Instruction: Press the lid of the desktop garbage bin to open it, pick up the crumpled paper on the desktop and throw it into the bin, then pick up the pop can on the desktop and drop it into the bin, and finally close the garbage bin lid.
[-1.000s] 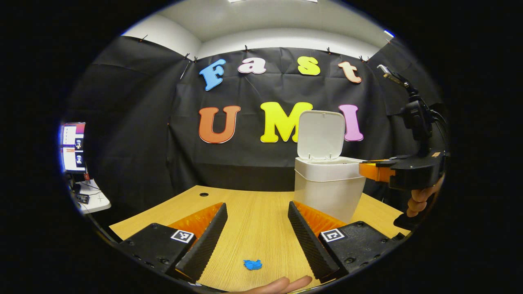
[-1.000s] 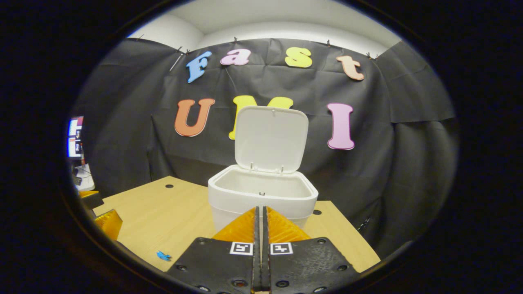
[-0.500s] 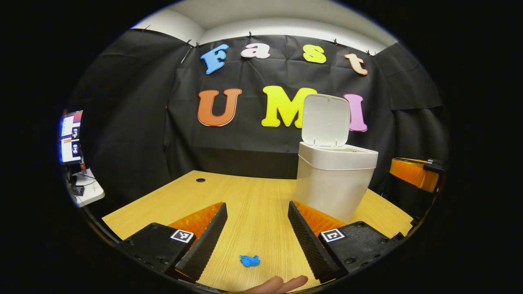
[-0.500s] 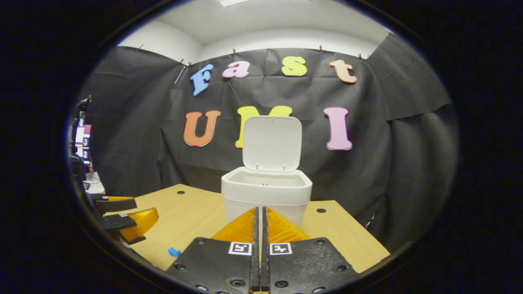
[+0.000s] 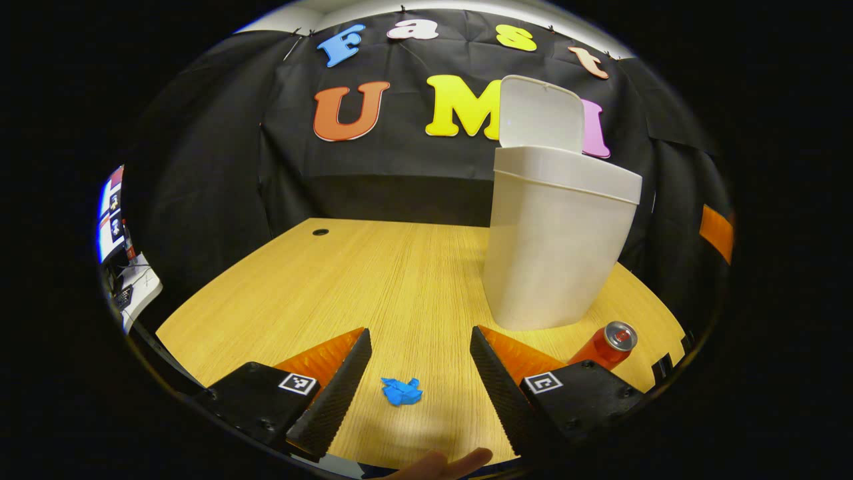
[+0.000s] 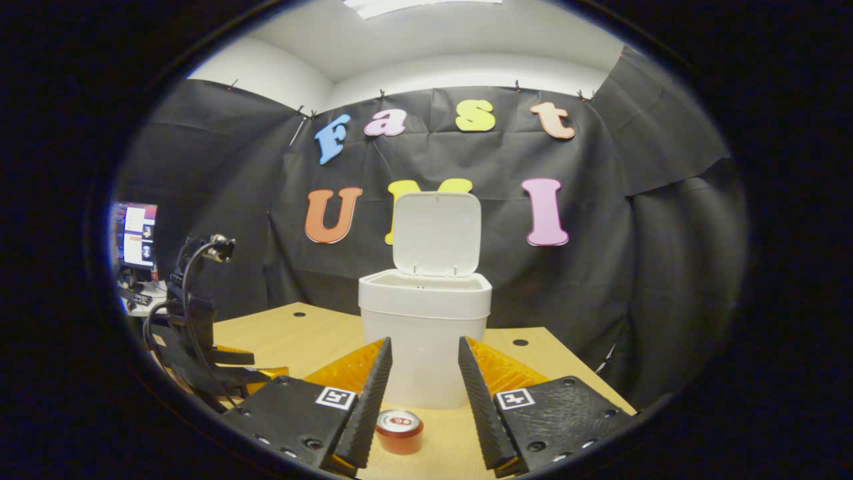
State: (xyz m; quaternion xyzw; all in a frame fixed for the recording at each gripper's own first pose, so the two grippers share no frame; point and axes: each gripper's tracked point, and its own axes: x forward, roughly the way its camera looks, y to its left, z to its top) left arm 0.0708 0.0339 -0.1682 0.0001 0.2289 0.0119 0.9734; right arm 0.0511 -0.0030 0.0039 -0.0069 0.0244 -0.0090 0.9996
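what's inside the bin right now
The bin has its lid raised, but just the top inner rim shows; its bottom is hidden, so the contents cannot be told.

From the left hand-held gripper (image 5: 416, 363), bare table (image 5: 373, 267) runs open toward 11 o'clock. The bin (image 5: 556, 247) stands in the way at 1 o'clock, the pop can (image 5: 603, 345) just beside its base; the crumpled paper (image 5: 401, 391) lies between the parted fingers.

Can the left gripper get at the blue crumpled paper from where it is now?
Probably yes. The left gripper is open, the crumpled paper lies on bare desktop between its fingers, and the bin and pop can stand off to the side.
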